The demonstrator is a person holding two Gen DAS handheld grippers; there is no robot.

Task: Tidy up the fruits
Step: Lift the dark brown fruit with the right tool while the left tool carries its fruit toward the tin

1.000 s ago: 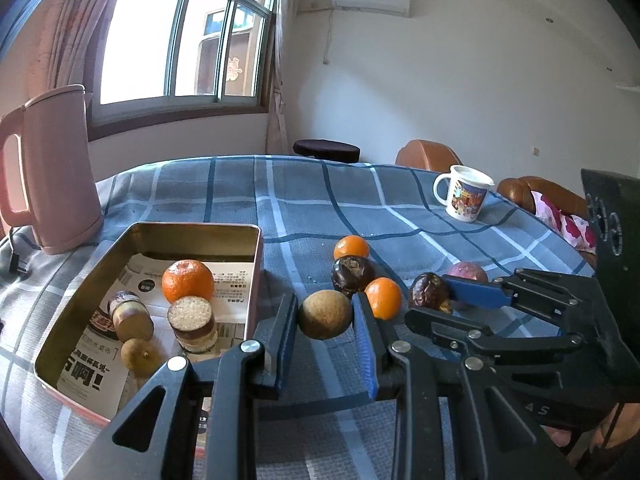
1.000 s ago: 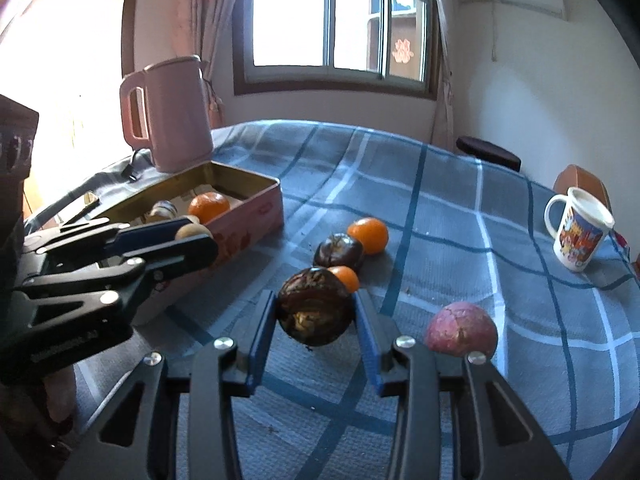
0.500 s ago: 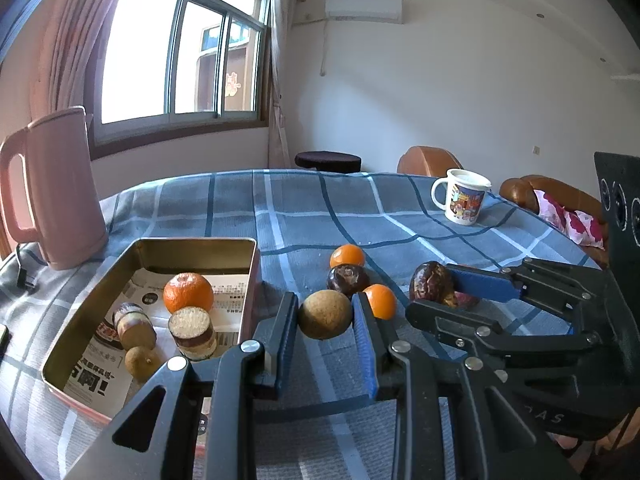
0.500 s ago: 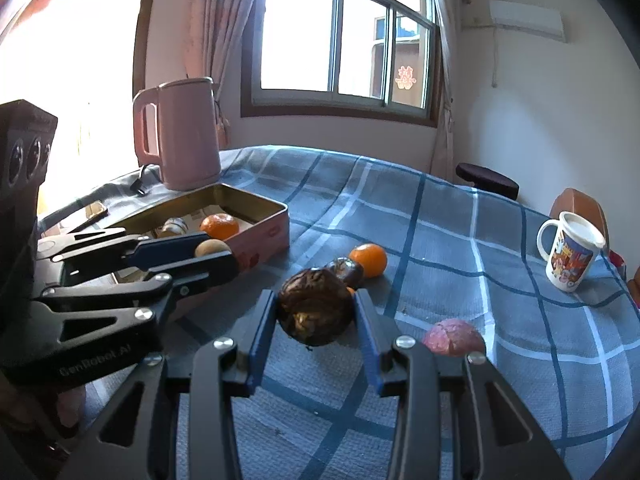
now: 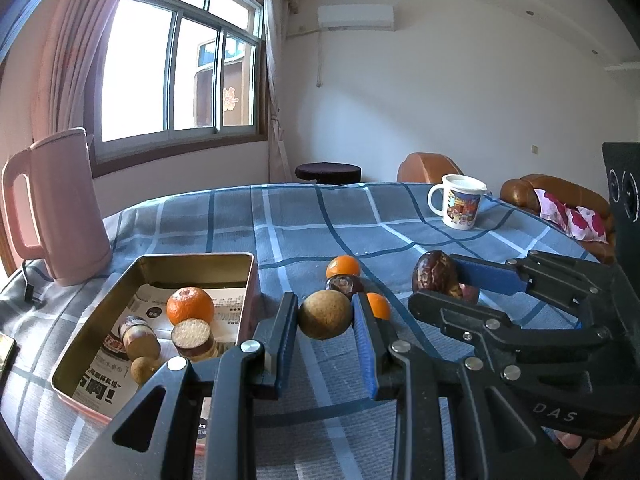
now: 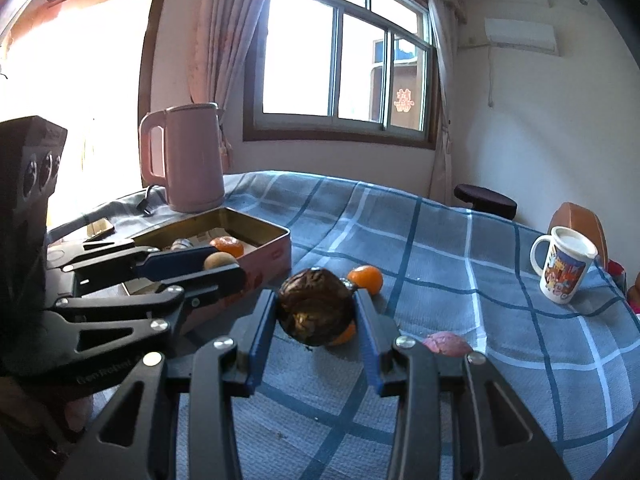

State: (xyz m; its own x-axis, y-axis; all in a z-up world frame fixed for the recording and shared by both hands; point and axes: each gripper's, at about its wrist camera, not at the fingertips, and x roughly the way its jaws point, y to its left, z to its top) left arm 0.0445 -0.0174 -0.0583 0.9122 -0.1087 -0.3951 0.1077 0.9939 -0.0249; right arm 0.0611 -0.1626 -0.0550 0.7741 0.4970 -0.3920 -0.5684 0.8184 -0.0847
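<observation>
Fruits first, nearest in: the left gripper [image 5: 325, 320] is clenched on a round tan fruit [image 5: 325, 314], lifted clear of the checked tablecloth [image 5: 304, 224], blue pads pressing it at nine and three o'clock. Beside it the right gripper [image 6: 316, 308] grasps a dark wrinkled fruit [image 6: 314, 306], also held off the cloth; from the left wrist view that same fruit sits at two o'clock of the tan one.

Just past the left gripper's tips, a small orange [image 5: 378, 305] peeks out at the right finger, a dark round fruit [image 5: 345, 285] lies behind it, and another orange [image 5: 343, 267] sits touching that one at its twelve o'clock. From the right wrist view a pink fruit [image 6: 446, 343] rests on the cloth at four o'clock of the held fruit.

Over at nine o'clock of the tan fruit, the metal tin [image 5: 248, 280] lined with printed paper holds an orange, a small tan fruit and two cut cylinder-shaped pieces.

Further back, a pink kettle [image 5: 56, 212] stands at the tin's eleven o'clock, and a printed mug [image 5: 460, 202] stands far right on the cloth.
</observation>
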